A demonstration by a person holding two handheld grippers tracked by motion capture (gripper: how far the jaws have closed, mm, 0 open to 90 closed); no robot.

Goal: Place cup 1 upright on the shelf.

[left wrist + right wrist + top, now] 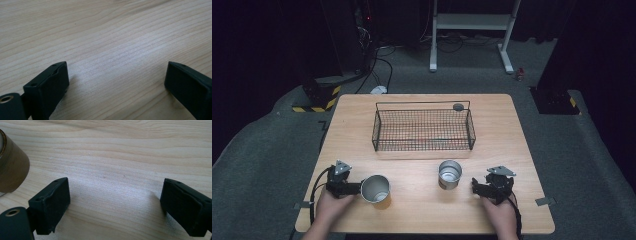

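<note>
Both grippers sit low over the counter (422, 200) with jaws spread wide and nothing between them. From the high view I see my left gripper (354, 188) right beside the near metal cup (376, 189), which leans toward it; contact I cannot confirm. My right gripper (475, 187) rests just right of the upright second cup (449, 174), apart from it. A wire basket (423, 129) stands farther back, mid-counter.

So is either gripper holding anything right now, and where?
Nothing is held. The left gripper and right gripper both stand open over bare table, with the two cups untouched nearby.
</note>
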